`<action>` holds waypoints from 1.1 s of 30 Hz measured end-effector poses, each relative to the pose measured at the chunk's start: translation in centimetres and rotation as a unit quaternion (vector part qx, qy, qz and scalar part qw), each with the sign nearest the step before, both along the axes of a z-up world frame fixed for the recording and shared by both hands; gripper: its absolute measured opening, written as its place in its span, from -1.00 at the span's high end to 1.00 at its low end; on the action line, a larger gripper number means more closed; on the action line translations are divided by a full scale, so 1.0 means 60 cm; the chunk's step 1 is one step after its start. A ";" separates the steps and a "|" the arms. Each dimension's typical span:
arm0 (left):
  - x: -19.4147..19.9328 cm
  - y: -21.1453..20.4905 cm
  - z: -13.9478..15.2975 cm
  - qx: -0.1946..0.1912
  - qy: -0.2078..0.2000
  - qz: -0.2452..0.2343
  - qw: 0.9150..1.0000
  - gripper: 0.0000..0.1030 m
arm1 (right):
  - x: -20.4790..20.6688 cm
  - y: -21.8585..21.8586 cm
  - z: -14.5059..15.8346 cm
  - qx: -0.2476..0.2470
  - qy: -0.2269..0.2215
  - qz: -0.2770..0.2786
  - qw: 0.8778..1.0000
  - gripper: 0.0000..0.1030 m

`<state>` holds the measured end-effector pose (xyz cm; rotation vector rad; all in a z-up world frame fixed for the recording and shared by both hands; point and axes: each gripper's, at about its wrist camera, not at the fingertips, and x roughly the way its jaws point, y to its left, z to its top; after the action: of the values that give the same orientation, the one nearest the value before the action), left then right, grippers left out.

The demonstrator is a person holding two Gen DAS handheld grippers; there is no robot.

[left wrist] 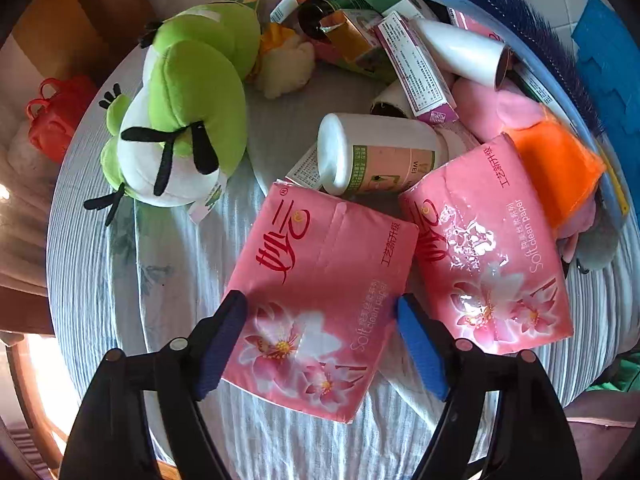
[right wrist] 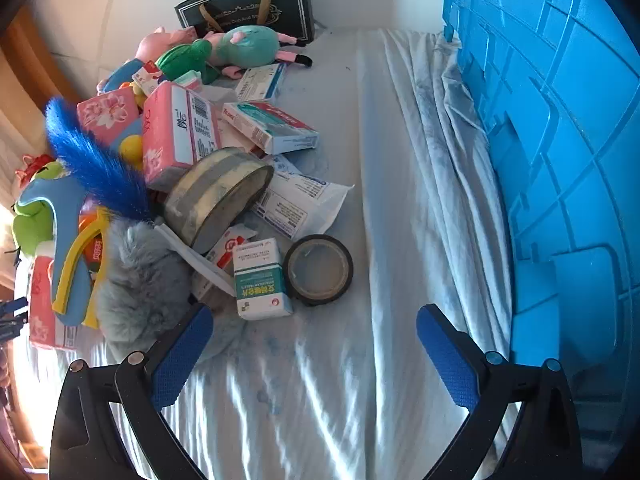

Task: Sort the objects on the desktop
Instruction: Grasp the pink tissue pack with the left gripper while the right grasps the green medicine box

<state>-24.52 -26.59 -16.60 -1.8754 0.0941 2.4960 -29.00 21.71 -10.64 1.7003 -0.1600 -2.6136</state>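
Note:
A pink tissue pack (left wrist: 320,300) lies flat on the striped cloth in the left wrist view. My left gripper (left wrist: 322,312) points down over it, jaws spread on either side of the pack's near half; it reads as open around the pack. A second pink tissue pack (left wrist: 484,248) lies just right of it, and a white bottle (left wrist: 376,156) lies on its side behind both. My right gripper (right wrist: 314,324) is open above bare cloth with nothing between its fingers. A teal-and-white medicine box (right wrist: 258,280) and a tape roll (right wrist: 318,270) lie just beyond it.
A green plush (left wrist: 184,108) lies at left, with boxes, a white tube (left wrist: 460,50) and an orange cloth (left wrist: 560,172) piled behind. A blue crate (right wrist: 560,140) walls the right side. A round tin (right wrist: 218,196), a blue feather duster (right wrist: 96,168) and grey fur (right wrist: 136,292) crowd the left.

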 end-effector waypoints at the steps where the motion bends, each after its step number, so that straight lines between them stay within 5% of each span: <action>1: -0.003 0.006 -0.004 -0.011 -0.001 -0.011 1.000 -0.63 | -0.001 -0.003 -0.004 0.001 -0.003 -0.003 1.000 -1.00; 4: -0.014 0.013 -0.015 -0.029 -0.003 -0.014 0.999 -0.79 | -0.005 -0.013 -0.014 0.003 -0.006 -0.012 1.000 -1.00; 12: -0.019 -0.023 -0.024 0.024 -0.006 0.075 0.997 -0.82 | -0.036 -0.044 -0.054 0.001 -0.037 0.000 0.999 -0.99; 16: -0.002 -0.026 -0.019 0.031 0.001 0.105 0.994 -0.79 | -0.046 -0.055 -0.061 0.006 -0.040 0.010 0.999 0.14; 21: 0.018 -0.016 0.002 0.027 0.021 0.133 0.991 -0.78 | -0.056 -0.065 -0.079 -0.013 -0.056 0.055 0.997 0.14; 26: 0.040 0.018 0.078 0.014 0.085 0.135 0.987 -0.78 | -0.065 -0.069 -0.081 -0.021 -0.052 0.073 0.996 0.23; 33: 0.033 0.056 0.154 0.048 0.151 0.122 0.980 -0.78 | -0.060 -0.075 -0.082 -0.024 -0.056 0.096 0.994 0.17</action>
<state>-22.54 -23.25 -7.35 -1.5435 -0.2662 2.8709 -32.61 17.21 -15.58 1.7515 -0.0577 -2.3618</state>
